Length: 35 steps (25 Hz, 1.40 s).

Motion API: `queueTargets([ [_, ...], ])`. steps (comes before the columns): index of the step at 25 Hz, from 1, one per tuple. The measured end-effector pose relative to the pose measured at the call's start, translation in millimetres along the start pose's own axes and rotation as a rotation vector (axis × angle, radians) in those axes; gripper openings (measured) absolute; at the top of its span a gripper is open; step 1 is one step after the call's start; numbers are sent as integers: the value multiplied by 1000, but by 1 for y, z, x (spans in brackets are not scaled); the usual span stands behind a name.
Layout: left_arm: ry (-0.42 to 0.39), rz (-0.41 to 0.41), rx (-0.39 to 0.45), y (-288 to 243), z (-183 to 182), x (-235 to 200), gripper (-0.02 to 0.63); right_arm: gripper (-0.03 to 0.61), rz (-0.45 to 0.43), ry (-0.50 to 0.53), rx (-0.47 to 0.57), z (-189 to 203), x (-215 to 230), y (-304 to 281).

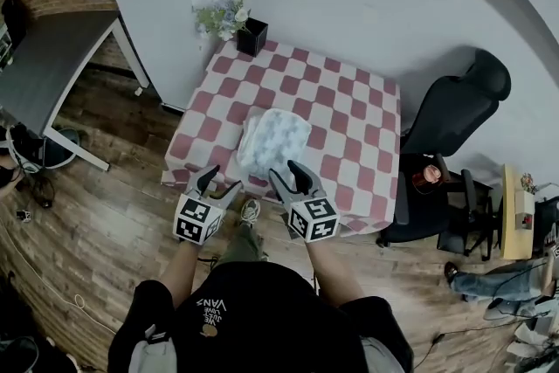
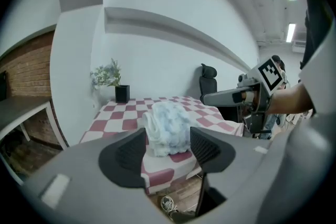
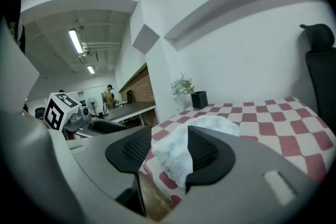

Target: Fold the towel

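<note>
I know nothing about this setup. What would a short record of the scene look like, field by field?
Towel: pale blue, folded in a stack, at the table's near edge
Table: red-and-white checked cloth
Left gripper: open, holds nothing
Right gripper: open, holds nothing
Plant: in a black pot, far left corner of the table
Chair: black, right of the table

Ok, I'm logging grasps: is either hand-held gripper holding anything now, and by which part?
Nothing is held. The left hand-held gripper and right hand-held gripper are open, clear of the towel lying on the table.
</note>
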<state>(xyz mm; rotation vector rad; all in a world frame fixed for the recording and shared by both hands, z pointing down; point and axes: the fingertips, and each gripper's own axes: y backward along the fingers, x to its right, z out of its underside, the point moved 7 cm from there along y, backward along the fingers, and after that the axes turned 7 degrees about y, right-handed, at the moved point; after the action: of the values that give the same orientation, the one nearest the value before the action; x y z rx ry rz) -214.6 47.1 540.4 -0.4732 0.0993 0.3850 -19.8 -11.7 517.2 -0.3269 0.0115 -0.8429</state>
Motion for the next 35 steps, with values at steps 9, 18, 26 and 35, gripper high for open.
queueTargets([
  [9, -33, 23, 198, 37, -47, 49, 210, 145, 105, -80, 171, -17, 13, 101],
  [18, -73, 103, 250, 43, -62, 62, 9, 6, 244, -111, 247, -27, 16, 150],
  [26, -134, 207, 197, 61, -66, 37, 3, 6, 347, -167, 221, -26, -17, 138],
  [35, -170, 315, 177, 74, -65, 0, 3, 5, 458, -201, 188, -19, -61, 112],
])
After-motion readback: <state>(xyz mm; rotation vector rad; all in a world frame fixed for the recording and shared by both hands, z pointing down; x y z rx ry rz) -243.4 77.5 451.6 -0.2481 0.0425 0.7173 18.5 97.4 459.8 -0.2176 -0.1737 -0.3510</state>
